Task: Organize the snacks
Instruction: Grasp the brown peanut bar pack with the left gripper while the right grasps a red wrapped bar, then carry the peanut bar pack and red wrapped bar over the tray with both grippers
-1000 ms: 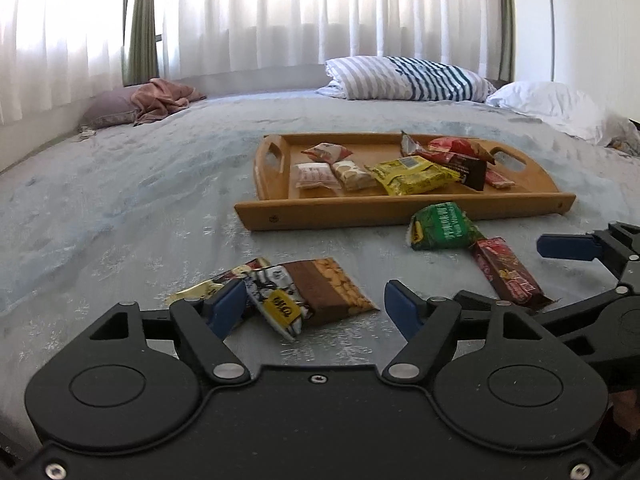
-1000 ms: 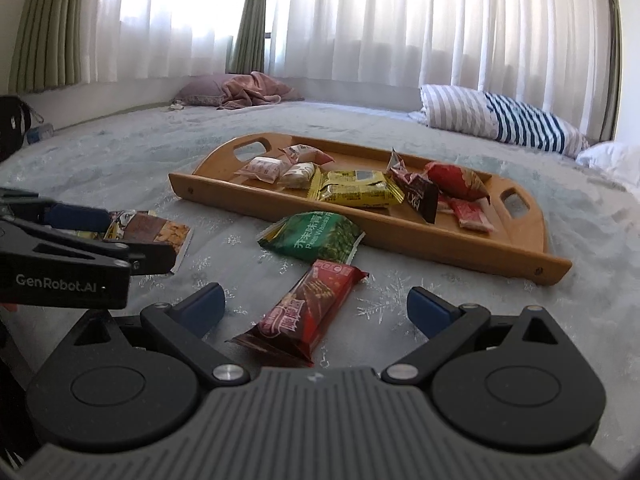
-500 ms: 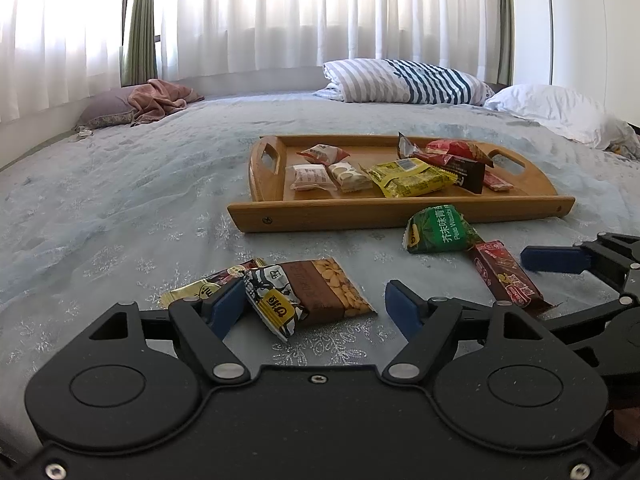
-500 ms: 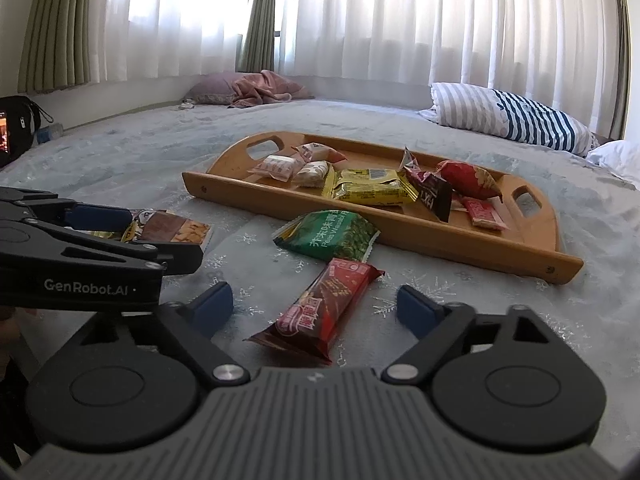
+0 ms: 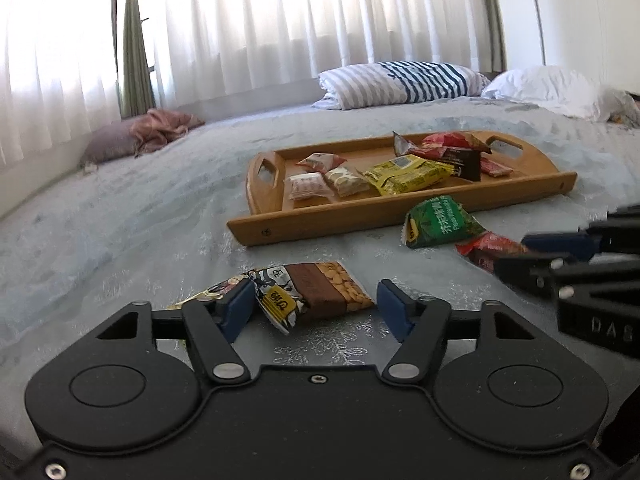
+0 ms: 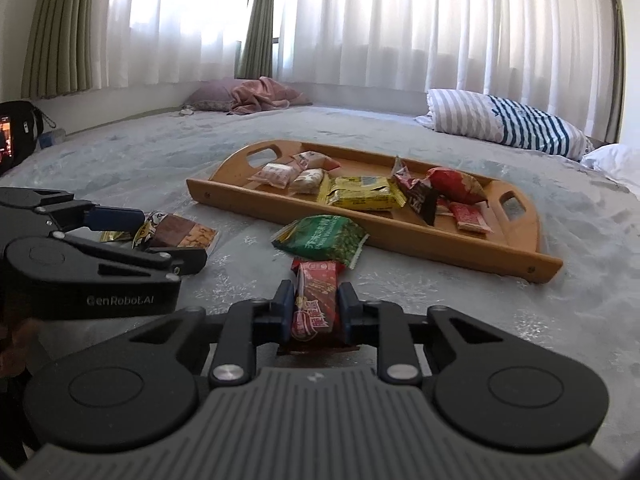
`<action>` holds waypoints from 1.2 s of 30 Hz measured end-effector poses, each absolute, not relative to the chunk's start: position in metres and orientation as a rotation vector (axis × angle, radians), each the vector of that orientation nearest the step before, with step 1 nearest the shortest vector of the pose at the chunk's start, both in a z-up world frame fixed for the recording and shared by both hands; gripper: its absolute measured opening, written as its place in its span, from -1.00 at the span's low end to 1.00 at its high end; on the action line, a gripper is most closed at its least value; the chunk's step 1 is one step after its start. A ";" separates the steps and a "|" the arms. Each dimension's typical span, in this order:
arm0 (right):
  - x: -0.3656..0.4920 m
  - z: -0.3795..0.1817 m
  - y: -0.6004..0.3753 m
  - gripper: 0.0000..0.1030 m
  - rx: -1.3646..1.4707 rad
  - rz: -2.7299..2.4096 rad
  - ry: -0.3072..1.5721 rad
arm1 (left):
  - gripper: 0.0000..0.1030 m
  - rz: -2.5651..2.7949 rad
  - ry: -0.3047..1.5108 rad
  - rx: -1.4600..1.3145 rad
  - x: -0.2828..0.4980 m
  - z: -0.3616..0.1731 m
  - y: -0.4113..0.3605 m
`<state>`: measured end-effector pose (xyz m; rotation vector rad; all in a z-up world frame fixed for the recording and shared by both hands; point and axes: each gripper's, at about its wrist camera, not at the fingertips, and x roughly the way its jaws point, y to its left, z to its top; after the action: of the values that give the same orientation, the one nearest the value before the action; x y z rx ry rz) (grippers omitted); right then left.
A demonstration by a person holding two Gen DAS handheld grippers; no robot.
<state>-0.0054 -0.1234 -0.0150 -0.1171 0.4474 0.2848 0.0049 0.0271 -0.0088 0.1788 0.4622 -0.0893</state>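
Right wrist view: right gripper (image 6: 314,312) clamping red packet (image 6: 314,300) (half-hidden leftside)

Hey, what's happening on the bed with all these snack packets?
A person with a gripper in each hand is gathering snacks into the wooden tray. The right gripper has just closed its jaws on the red packet, which still lies on the bedspread. The left gripper has been closing around the brown biscuit packet without pinching it yet. A green packet waits beside the tray.
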 end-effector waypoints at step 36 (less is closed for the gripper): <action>0.016 0.000 -0.137 -0.47 -0.046 0.181 0.504 | -0.09 -0.149 0.495 0.083 0.017 0.026 0.020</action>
<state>0.0163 -0.1367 0.0004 -0.0456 0.5041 0.1812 0.0172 0.0201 0.0261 0.0826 0.4951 -0.1487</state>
